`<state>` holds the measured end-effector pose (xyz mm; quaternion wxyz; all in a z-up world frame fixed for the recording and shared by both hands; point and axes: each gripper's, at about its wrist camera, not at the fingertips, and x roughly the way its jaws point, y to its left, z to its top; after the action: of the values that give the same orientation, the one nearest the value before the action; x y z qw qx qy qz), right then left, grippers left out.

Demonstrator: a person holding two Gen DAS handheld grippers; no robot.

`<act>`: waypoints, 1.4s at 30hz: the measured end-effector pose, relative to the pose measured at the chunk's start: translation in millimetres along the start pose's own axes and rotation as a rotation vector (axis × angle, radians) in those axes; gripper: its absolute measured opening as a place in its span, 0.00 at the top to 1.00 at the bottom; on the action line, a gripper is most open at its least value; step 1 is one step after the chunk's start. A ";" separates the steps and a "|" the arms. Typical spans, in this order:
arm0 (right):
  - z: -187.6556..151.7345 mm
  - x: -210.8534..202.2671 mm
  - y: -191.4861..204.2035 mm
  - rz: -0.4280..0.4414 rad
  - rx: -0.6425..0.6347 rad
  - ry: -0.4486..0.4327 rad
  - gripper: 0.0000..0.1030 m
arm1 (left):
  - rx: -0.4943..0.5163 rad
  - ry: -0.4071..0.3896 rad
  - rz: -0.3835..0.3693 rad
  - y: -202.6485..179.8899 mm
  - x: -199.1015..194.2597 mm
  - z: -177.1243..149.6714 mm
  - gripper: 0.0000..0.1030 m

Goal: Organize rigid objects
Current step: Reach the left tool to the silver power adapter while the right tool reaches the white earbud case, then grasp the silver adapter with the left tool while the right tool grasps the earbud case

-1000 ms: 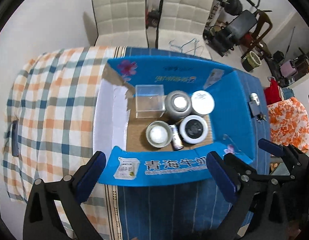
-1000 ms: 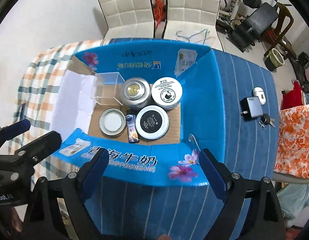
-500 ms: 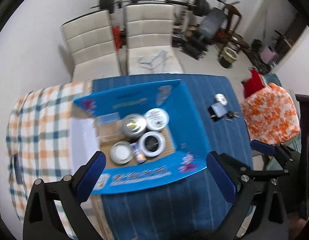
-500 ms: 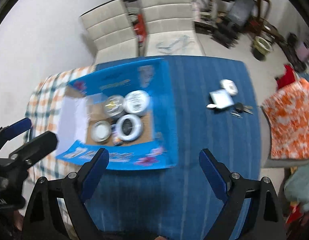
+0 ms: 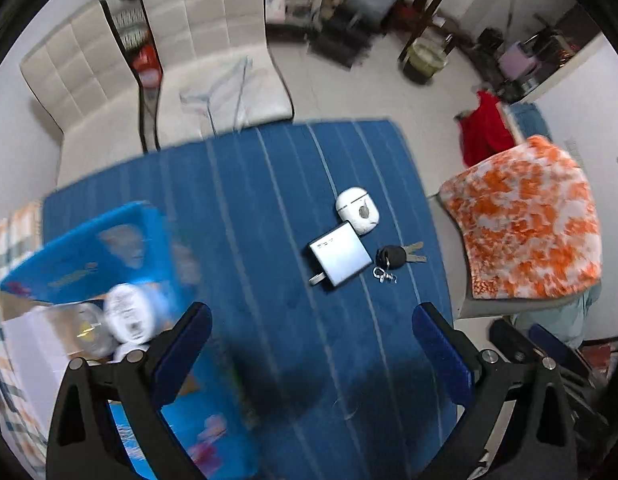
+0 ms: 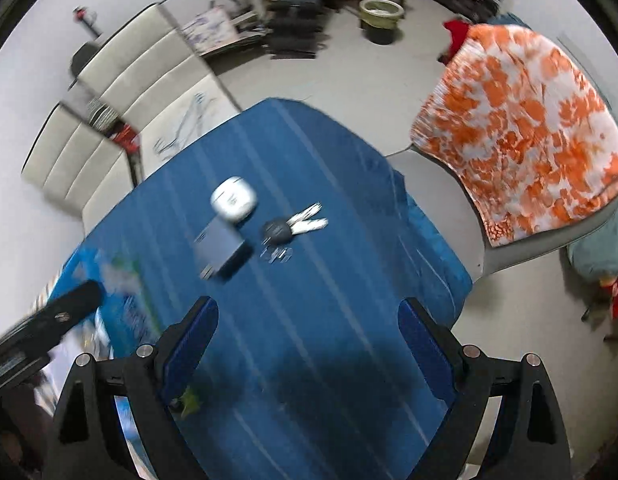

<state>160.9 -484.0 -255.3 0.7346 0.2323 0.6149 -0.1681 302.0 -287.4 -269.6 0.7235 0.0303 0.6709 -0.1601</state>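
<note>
Three loose items lie mid-frame on the blue striped tablecloth (image 5: 269,200): white glossy earbud case (image 5: 357,210), flat grey charger block (image 5: 340,255), black-fobbed keys (image 5: 397,257). Left gripper (image 5: 309,356) and right gripper (image 6: 305,340) gape empty. Case looks light, rigid, slippery; pinch its flat sides.

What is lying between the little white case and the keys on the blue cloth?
Nothing. In the left wrist view, only bare blue cloth separates the white case from the keys; the silver charger sits beside them.
</note>
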 end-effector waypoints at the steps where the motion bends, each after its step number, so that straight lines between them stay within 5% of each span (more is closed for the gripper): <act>1: 8.4 10.6 -5.3 -0.013 0.012 0.003 0.09 | -0.017 0.035 0.009 -3.6 20.3 8.3 0.00; 5: 37.3 55.8 -18.5 -0.016 0.031 0.064 0.10 | -0.066 0.155 0.030 -10.4 85.6 26.5 0.00; 7: 45.1 69.8 -17.4 -0.022 0.018 0.074 0.11 | -0.093 0.221 -0.015 -11.5 115.2 30.3 0.00; 11: 56.4 85.9 -8.2 0.004 -0.012 0.063 0.11 | -0.132 0.258 -0.023 -11.7 147.1 32.4 0.01; 13: 60.2 91.7 -2.2 0.004 -0.033 0.058 0.11 | -0.126 0.262 -0.004 -13.2 154.6 30.8 0.15; 16: 67.8 100.0 9.2 0.010 -0.080 0.062 0.11 | -0.106 0.189 0.001 -15.1 144.2 31.1 0.40; 18: 74.0 109.5 23.3 0.013 -0.137 0.073 0.12 | -0.147 0.194 -0.027 -3.5 138.4 29.2 0.44; 23: 95.1 136.8 64.6 0.037 -0.238 0.073 0.12 | -0.175 0.164 0.018 22.3 130.7 30.0 0.46; 28: 107.6 183.1 107.1 0.059 -0.322 0.162 0.20 | -0.182 0.151 0.027 26.8 129.2 28.9 0.46; 32: 103.1 205.5 129.0 -0.005 -0.380 0.164 0.25 | -0.204 0.147 0.011 28.6 132.9 26.5 0.46; 36: 102.8 206.7 134.5 -0.127 -0.423 0.126 0.52 | -0.189 0.142 0.010 27.6 134.0 26.8 0.46; 42: 101.6 202.5 126.5 -0.167 -0.412 0.123 0.56 | -0.155 0.132 0.033 23.1 131.6 24.6 0.47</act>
<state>350.0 -426.2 -423.2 0.7110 0.0356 0.6971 -0.0848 338.2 -297.0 -400.1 0.6805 -0.0041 0.7268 -0.0933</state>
